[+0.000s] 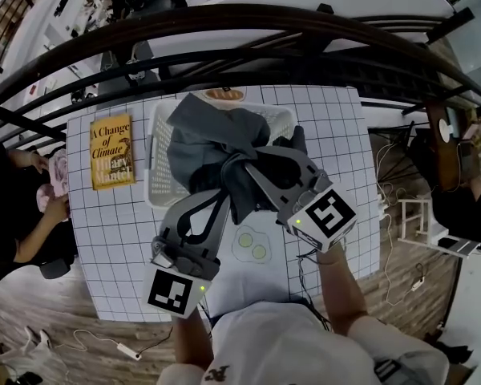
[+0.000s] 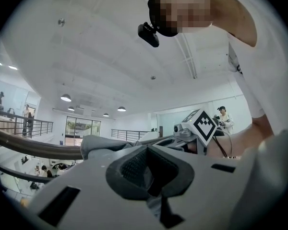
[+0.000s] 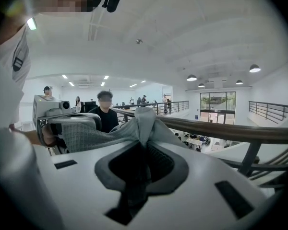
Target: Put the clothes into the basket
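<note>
Garment [image 1: 208, 139] stretched diagonally over basket [image 1: 156, 175], bunched end nearest

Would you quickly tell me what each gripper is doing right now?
Left gripper: closed on the grey garment.
Right gripper: closed on the same grey garment.

This is a large open-plan office on a mezzanine. A dark railing [image 1: 248, 22] runs just behind the grid-covered counter [image 1: 104, 239], and desks [image 3: 194, 141] with people stand on the floor below. Round ceiling lamps [image 3: 192, 77], tall windows [image 3: 217, 102] and white walls ring the open hall.
</note>
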`<state>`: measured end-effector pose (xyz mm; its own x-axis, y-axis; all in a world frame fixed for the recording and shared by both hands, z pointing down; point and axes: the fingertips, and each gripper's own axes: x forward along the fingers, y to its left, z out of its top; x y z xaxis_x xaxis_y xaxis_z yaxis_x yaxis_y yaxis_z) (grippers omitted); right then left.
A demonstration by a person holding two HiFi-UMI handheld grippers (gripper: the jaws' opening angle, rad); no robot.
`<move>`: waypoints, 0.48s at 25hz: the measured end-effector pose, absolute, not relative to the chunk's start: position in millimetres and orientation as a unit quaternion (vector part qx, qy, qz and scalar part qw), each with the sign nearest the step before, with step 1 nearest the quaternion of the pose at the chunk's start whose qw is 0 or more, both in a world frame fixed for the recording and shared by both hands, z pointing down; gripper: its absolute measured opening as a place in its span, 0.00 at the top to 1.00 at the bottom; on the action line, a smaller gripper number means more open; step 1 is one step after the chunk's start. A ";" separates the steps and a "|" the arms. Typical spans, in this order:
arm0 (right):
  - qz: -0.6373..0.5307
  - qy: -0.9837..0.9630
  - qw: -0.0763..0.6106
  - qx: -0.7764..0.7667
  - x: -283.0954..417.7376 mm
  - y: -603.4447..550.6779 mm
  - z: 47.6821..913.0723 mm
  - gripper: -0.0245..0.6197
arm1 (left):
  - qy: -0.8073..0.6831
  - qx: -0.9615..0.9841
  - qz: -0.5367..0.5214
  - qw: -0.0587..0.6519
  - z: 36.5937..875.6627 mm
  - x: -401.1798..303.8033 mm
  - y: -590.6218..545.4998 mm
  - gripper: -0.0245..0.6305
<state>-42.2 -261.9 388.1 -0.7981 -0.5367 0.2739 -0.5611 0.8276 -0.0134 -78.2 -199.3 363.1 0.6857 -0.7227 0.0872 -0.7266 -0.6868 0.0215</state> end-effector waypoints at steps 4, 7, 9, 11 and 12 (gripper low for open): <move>0.058 -0.944 0.149 0.289 -46.6 -264.8 409.4 0.88 | -0.398 0.916 0.040 0.038 373.8 -81.0 -202.2 0.96; 0.066 -0.941 0.165 0.289 -47.7 -266.7 425.7 0.88 | -0.398 0.915 0.044 0.047 381.6 -81.3 -203.8 0.96; 0.071 -0.939 0.175 0.288 -48.5 -267.3 435.6 0.88 | -0.399 0.914 0.045 0.053 386.3 -81.4 -204.4 0.96; 0.076 -0.937 0.184 0.286 -49.9 -267.6 445.0 0.88 | -0.399 0.914 0.047 0.059 391.0 -81.6 -204.6 0.96; 0.078 -0.937 0.189 0.285 -50.8 -267.7 449.5 0.88 | -0.399 0.914 0.048 0.060 393.2 -81.7 -204.7 0.96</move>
<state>-50.8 -267.7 449.5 -0.7664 -0.5039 0.3984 -0.5626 0.8259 -0.0376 -81.7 -204.7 393.2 0.6766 -0.7236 0.1366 -0.7353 -0.6740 0.0717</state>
